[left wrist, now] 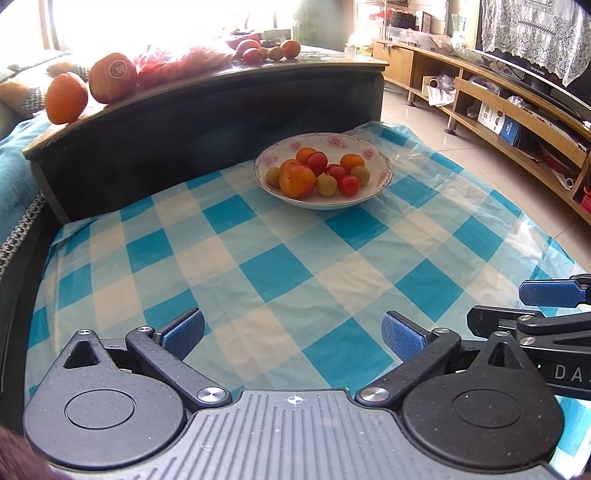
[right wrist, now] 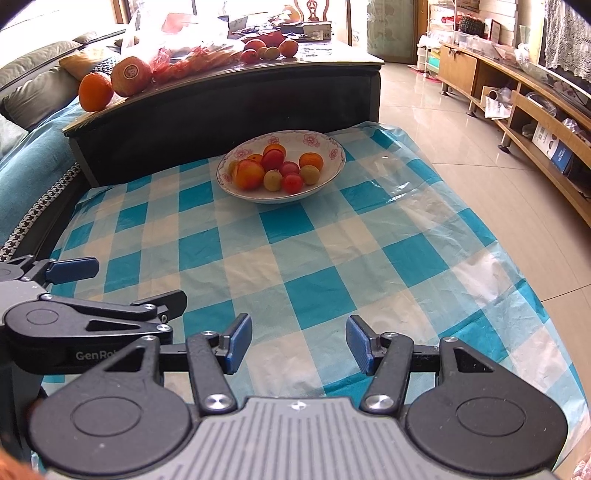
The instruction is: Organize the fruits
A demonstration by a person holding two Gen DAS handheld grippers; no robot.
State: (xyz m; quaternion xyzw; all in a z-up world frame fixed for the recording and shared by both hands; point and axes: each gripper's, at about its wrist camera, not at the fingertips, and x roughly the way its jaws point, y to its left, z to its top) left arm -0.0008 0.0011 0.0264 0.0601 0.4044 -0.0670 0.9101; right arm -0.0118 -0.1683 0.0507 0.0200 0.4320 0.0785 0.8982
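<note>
- The left gripper (left wrist: pixel 293 336) is released, its blue pads wide apart over the checked cloth (left wrist: pixel 258 266), grasping nothing.
- The right gripper (right wrist: pixel 299 349) is likewise released and empty, pads apart above the cloth (right wrist: pixel 295 266).
- The two grippers sit just beside each other at the near edge of the cloth: the left view catches the right gripper (left wrist: pixel 552 293) at its right margin, and the right view catches the left gripper (right wrist: pixel 72 269) at its left margin.
- The bowl (left wrist: pixel 373 192) stands at the far end of the cloth, close against a dark table (left wrist: pixel 184 122), well apart from both grippers.
- Fruit in the bowl, counted in the left view: three orange fruits (left wrist: pixel 297 181), three red ones (left wrist: pixel 317 163) and three small yellow-green ones (left wrist: pixel 326 184), nine in all that can be seen, heaped touching one another.
- The right view shows the same bowl (right wrist: pixel 332 173) with its pile (right wrist: pixel 275 168); the yellow-green fruit at the pile's left is mostly hidden there.
- On the table's near corner sit two large fruits touching: an orange (left wrist: pixel 66 98) and an apple (left wrist: pixel 112 77) with a sticker.
- Farther along the tabletop lies a cluster of small fruits (left wrist: pixel 269 50), too overexposed to count surely.
- Only the right view shows a carved chair back (right wrist: pixel 313 9) and boxes (right wrist: pixel 314 29) beyond the table.
- Only the left view shows a lace-covered screen (left wrist: pixel 535 33) above the wooden shelf unit (left wrist: pixel 498 99).
</note>
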